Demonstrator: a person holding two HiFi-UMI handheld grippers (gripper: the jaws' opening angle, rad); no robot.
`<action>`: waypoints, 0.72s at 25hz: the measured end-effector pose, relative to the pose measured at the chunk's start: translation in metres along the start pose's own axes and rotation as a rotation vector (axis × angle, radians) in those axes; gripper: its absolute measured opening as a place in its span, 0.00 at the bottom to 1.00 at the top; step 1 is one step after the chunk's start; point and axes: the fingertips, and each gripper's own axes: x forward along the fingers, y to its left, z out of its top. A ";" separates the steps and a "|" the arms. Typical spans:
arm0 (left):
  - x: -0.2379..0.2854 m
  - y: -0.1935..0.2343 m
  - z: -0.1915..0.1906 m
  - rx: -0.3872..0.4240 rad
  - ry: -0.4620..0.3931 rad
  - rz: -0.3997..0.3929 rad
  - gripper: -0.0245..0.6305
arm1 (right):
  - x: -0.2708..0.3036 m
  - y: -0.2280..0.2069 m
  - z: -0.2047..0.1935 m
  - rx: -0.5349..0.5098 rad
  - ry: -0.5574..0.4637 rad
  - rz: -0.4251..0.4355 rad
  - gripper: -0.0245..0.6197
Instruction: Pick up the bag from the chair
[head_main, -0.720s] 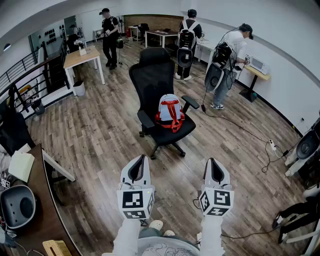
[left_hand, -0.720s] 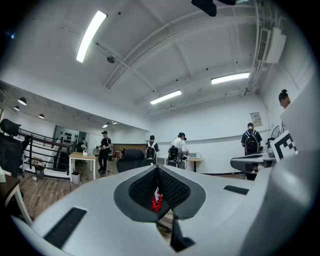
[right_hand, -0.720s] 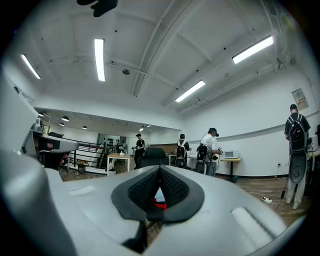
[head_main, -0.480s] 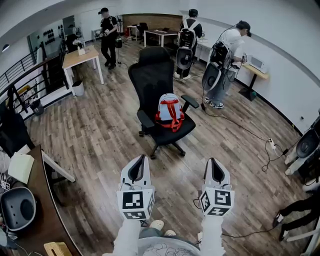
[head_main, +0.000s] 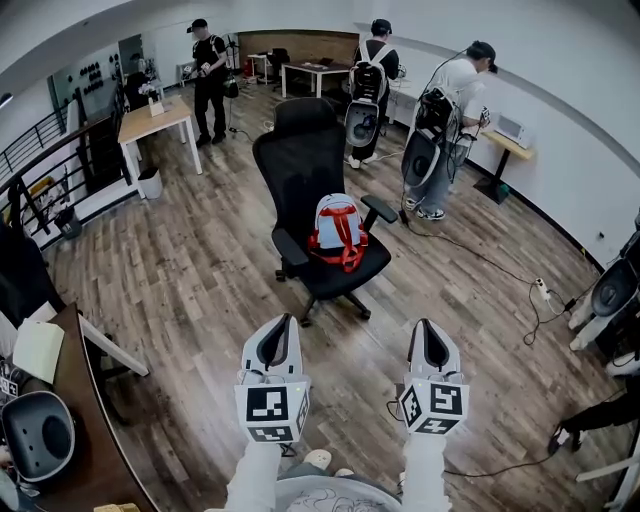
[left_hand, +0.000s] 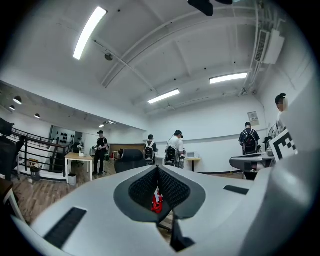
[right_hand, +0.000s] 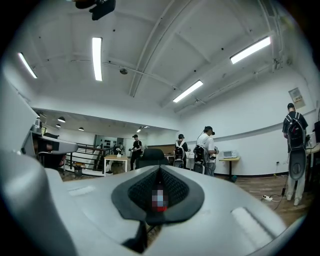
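Wood floor (head_main: 200, 270), open office rm, desk (head_main: 155, 118), ppl (head_main: 209, 65) at back. Bag (head_main: 337, 225) upright on black chair (head_main: 303, 160) seat, ahead of both grippers, well apart. Left gripper (head_main: 287, 320), right gripper (head_main: 424, 323): jaws seem together, nothing held.

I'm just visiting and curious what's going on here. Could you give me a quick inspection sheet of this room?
Surface: wooden floor; the chair stands on it.
Job's things: blue bag with red straps, upright on the black office chair, untouched.
Clutter: pale pad and dark rounded object on the near-left desk.
Grippers: left gripper and right gripper shut, empty, short of the chair.
Cables: cable across the floor to a power strip.
Surroundings: three people by far desks.
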 end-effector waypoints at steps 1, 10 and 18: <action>0.004 0.003 -0.002 0.000 0.002 -0.002 0.05 | 0.004 0.000 -0.001 0.003 -0.002 -0.006 0.05; 0.042 0.026 -0.019 -0.011 0.034 -0.021 0.05 | 0.038 0.008 -0.023 0.016 0.032 -0.027 0.05; 0.101 0.035 -0.038 -0.025 0.072 -0.015 0.05 | 0.094 0.003 -0.045 0.027 0.075 0.018 0.05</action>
